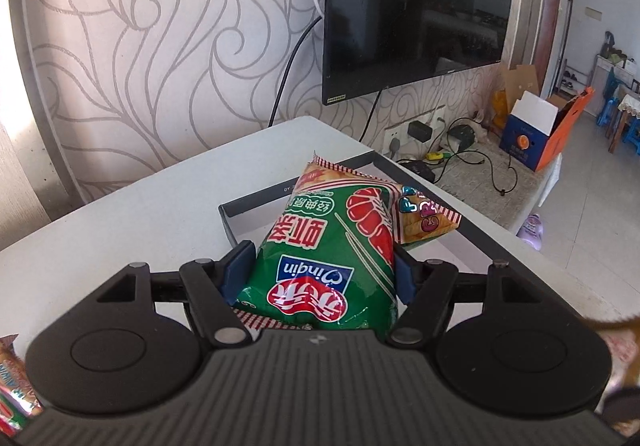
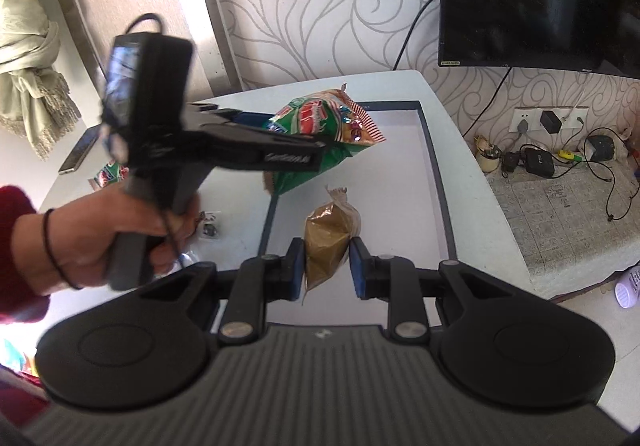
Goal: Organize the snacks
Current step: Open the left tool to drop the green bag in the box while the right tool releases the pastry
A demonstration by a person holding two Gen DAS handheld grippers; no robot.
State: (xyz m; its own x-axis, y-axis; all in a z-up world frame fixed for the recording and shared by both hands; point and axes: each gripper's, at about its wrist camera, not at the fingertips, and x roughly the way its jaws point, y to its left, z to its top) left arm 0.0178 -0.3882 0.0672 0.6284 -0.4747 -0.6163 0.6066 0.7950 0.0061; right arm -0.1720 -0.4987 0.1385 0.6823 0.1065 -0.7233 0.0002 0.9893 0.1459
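Left tool (image 1: 320, 270) pinches a puffy green snack bag (image 1: 328, 254) over the tray (image 2: 434, 165); it may slip; right tool (image 2: 326, 266) barely nips a brown packet (image 2: 328, 242), which could drop beside it.

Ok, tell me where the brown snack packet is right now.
The brown snack packet is clamped in the right gripper, over the shallow tray; the green shrimp-chip bag hangs beyond it.
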